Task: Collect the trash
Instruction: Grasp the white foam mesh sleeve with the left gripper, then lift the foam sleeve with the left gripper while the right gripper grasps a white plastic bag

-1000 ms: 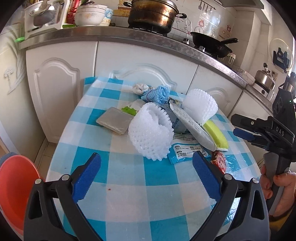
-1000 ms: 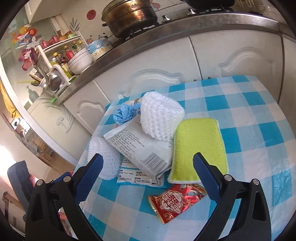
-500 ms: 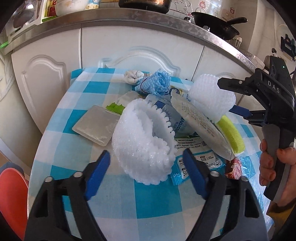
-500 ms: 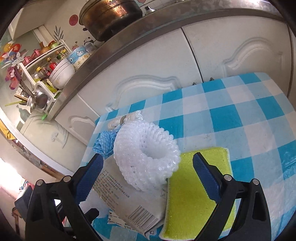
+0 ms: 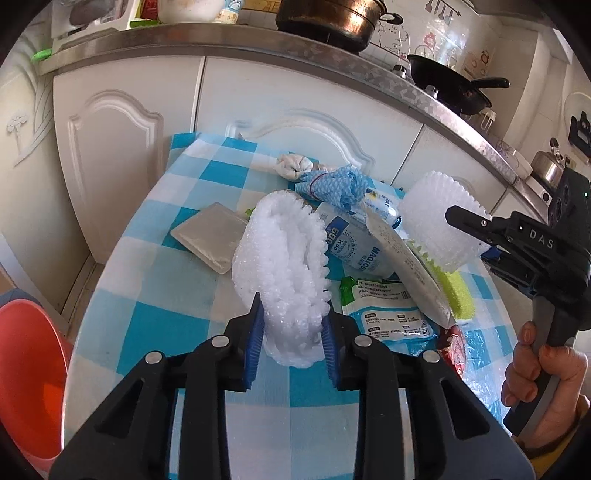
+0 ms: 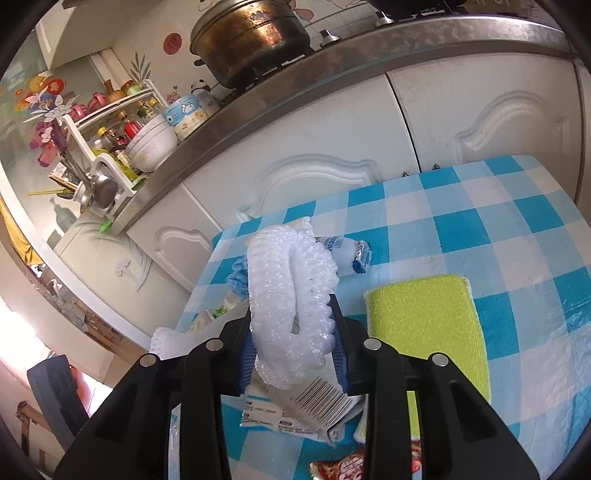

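Observation:
Trash lies in a heap on a blue-and-white checked table [image 5: 177,306]. My left gripper [image 5: 291,343] is shut on a white foam fruit net [image 5: 284,269], squeezing its near end. My right gripper [image 6: 295,354] is shut on a second white foam net [image 6: 291,295]; it also shows in the left wrist view [image 5: 439,221], held at the right of the heap. Under and around them lie a white printed wrapper [image 6: 317,402], a blue-and-white packet [image 5: 351,243], a crumpled blue cloth [image 5: 340,184], a grey flat pouch [image 5: 210,236] and a red wrapper [image 6: 351,465].
A yellow-green sponge [image 6: 424,325] lies on the table at the right. An orange bin [image 5: 26,373] stands on the floor at the left of the table. White cabinet doors [image 5: 125,122] and a steel counter with a pot [image 5: 328,18] stand behind.
Both grippers moved forward and closed, each on a foam net. The nets are now squeezed between the blue pads.

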A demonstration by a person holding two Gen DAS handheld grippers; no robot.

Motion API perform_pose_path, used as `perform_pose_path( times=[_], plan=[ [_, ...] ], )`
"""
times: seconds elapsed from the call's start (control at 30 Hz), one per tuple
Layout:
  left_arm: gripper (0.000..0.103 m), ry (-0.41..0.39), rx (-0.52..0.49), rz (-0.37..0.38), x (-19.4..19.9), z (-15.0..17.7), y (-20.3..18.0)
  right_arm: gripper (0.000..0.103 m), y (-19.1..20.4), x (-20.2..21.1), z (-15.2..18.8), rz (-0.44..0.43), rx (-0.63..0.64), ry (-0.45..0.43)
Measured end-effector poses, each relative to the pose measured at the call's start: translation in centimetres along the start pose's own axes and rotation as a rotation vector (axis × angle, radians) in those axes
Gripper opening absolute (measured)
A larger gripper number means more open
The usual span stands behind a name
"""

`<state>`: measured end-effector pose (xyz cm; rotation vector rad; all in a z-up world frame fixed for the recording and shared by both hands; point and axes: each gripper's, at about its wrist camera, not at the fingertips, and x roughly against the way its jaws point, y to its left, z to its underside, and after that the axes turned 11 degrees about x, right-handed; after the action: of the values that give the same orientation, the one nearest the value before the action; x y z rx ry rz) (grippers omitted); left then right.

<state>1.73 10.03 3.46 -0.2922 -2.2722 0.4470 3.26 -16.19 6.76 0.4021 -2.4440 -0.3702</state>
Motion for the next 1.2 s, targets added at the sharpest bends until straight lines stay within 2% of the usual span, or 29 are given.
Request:
perform_pose_path(
  times=[0.23, 0.4, 0.57, 0.67, 0.7, 0.77, 0.83, 0.97, 1.03, 1.1, 1.2],
  plan=[
    [0.03, -0.055, 0.039, -0.003, 6.3, 1.6, 2.6, 0.035, 3.2, 4.1, 2.4, -0.045, 0.031, -0.044],
    [0.03, -0.084, 0.068, -0.061, 10.5, 3.8, 5.8, 0.035, 4.7, 5.0, 5.1, -0.074, 0.042, -0.01],
    [0.03, -0.09, 0.12, -0.11, 13.3, 6.0, 9.2, 0.037, 6.2, 4.2, 7.8, -0.075, 0.09, 0.067],
    [0.03, -0.087, 0.142, -0.126, 14.2, 7.0, 10.6, 0.047, 7.2, 3.0, 9.5, -0.036, 0.146, 0.125],
    [0.03, -0.087, 0.146, -0.131, 14.5, 7.2, 10.9, 0.054, 7.5, 2.7, 10.0, -0.02, 0.165, 0.139],
    [0.03, -0.084, 0.154, -0.126, 14.7, 7.5, 11.4, 0.062, 7.7, 2.7, 10.5, 0.005, 0.189, 0.134],
    [0.03, -0.081, 0.155, -0.12, 14.7, 7.6, 11.4, 0.085, 8.0, 3.2, 10.2, 0.046, 0.215, 0.111],
    [0.031, -0.084, 0.132, -0.11, 14.4, 7.7, 11.0, 0.093, 8.4, 4.9, 8.3, 0.124, 0.295, 0.041],
    [0.031, -0.074, 0.135, -0.09, 14.0, 7.5, 11.0, 0.094, 8.3, 4.8, 6.9, 0.159, 0.325, 0.026],
    [0.031, -0.068, 0.131, -0.077, 13.6, 7.3, 10.8, 0.094, 8.0, 3.8, 5.4, 0.17, 0.348, 0.042],
    [0.031, -0.059, 0.124, -0.049, 13.0, 7.1, 10.4, 0.094, 7.7, 0.7, 3.8, 0.205, 0.445, 0.113]
  ],
)
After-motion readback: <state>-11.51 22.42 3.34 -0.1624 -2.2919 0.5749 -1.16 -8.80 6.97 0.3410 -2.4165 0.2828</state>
